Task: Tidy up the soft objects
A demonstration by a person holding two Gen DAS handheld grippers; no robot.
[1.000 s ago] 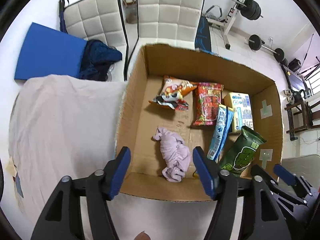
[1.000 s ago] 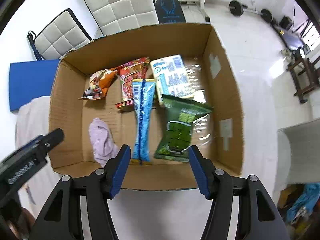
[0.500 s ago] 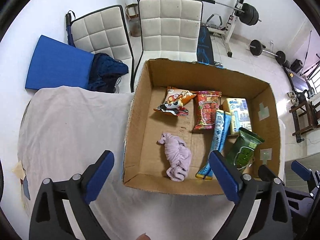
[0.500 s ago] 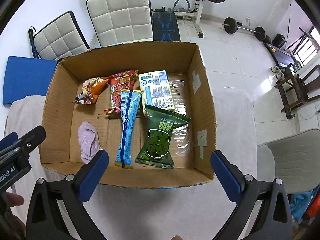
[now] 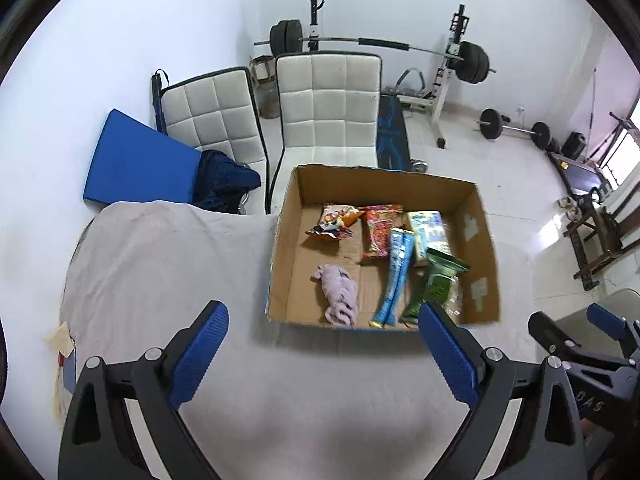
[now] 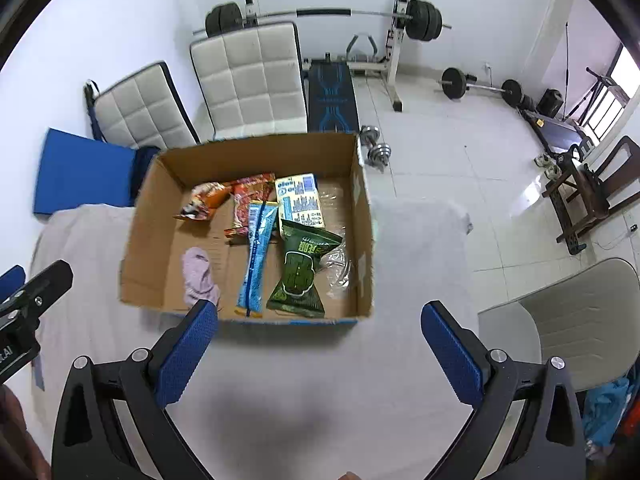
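An open cardboard box (image 5: 286, 248) (image 6: 150, 236) stands on a table under a grey cloth. Inside lie a crumpled lilac cloth (image 5: 339, 293) (image 6: 198, 276), an orange snack bag (image 5: 334, 221), a red packet (image 5: 378, 230), a long light-blue packet (image 5: 395, 276) (image 6: 256, 260), a green packet (image 5: 438, 286) (image 6: 300, 270) and a pale yellow carton (image 5: 426, 232) (image 6: 301, 200). My left gripper (image 5: 324, 354) is open and empty, held back from the box's near wall. My right gripper (image 6: 320, 354) is open and empty, also before the near wall.
Two white padded chairs (image 5: 328, 112) and a blue mat (image 5: 136, 160) stand behind the table. A barbell rack (image 6: 324, 16) and weights are further back. A grey chair (image 6: 568, 320) is at the right. The table cloth (image 5: 152, 264) spreads left of the box.
Both grippers have opened wide and pulled back and up from the box. The box and its contents now look smaller and farther away. Nothing in the box has moved.
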